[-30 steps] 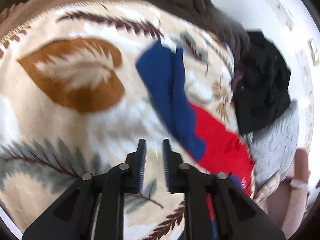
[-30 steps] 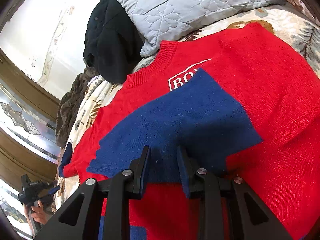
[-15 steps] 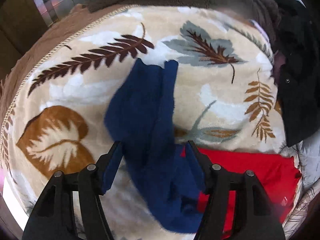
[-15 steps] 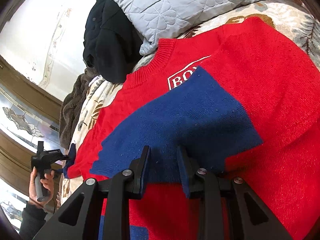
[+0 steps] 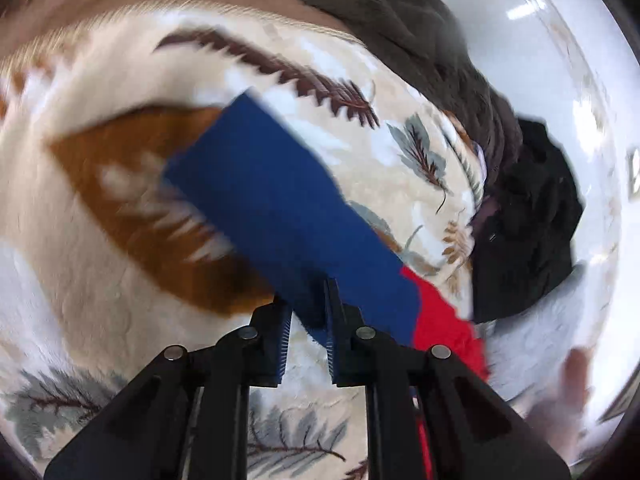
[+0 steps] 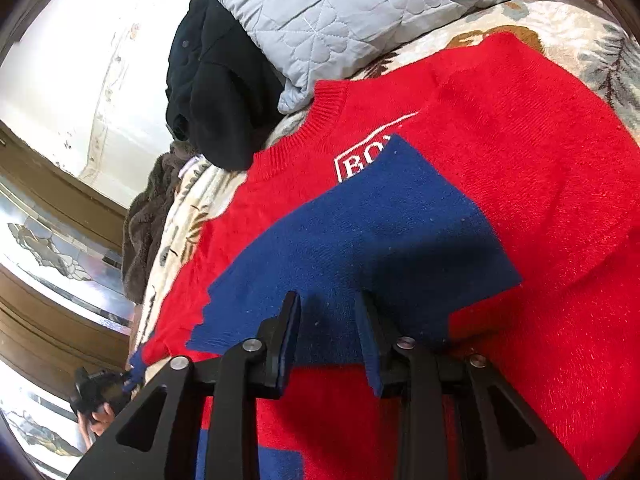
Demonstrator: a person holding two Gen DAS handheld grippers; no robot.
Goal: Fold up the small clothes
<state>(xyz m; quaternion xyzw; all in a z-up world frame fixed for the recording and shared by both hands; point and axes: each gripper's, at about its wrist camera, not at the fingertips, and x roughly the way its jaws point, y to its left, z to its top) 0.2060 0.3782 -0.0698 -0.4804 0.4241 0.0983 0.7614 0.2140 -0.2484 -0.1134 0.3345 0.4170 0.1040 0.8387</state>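
A red knit sweater (image 6: 520, 152) with blue sleeves lies flat on a leaf-patterned bedspread (image 5: 100, 280). One blue sleeve (image 6: 360, 248) is folded across its chest. My right gripper (image 6: 328, 304) rests its tips on that folded sleeve; its jaws are opening and pinch nothing. The other blue sleeve (image 5: 272, 200) stretches out over the bedspread, joined to the red shoulder (image 5: 444, 320). My left gripper (image 5: 306, 300) is closing, with that sleeve's edge bunched between its pads. The right wrist view shows this left gripper (image 6: 102, 386) at the far lower left, at the sleeve's cuff (image 6: 136, 364).
A black garment (image 6: 216, 92) and a grey quilted pillow (image 6: 340, 12) lie beyond the sweater's collar. A brown fuzzy blanket (image 5: 400, 20) is heaped at the bedspread's far edge, against a white wall (image 5: 540, 60).
My left gripper spread wide around the outstretched blue sleeve, then closed on its edge as the view swung. My right gripper stayed put and its jaws widened a little.
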